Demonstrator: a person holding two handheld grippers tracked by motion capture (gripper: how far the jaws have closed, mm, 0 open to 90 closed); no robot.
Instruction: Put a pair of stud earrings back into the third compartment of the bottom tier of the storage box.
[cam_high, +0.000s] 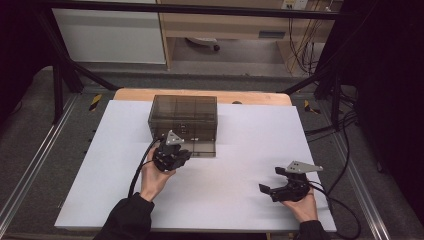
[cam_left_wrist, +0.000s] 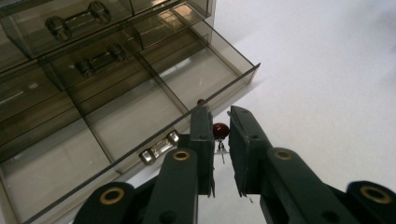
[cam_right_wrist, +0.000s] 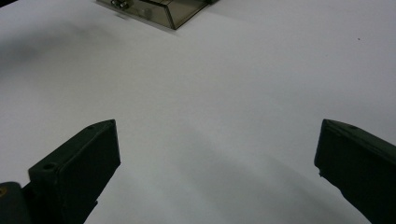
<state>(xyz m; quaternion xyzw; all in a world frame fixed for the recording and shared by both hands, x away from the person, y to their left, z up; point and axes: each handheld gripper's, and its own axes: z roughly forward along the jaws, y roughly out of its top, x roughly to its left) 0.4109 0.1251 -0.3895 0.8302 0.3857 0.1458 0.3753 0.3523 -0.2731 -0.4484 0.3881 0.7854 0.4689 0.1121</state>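
The left gripper (cam_high: 170, 154) is held at centre-left of the high view, forearm angled up from the bottom edge, just before the smoky drawer cabinet (cam_high: 184, 117). In the left gripper view its jaws are drawn narrow around a small red-headed pin (cam_left_wrist: 220, 131) (the pads appear to pinch it), poised above the front rim of the pulled-out bottom drawer (cam_left_wrist: 140, 126). The right gripper (cam_high: 285, 187) is rested at lower right on the white table sheet (cam_high: 240, 150), jaws spread wide with nothing between them.
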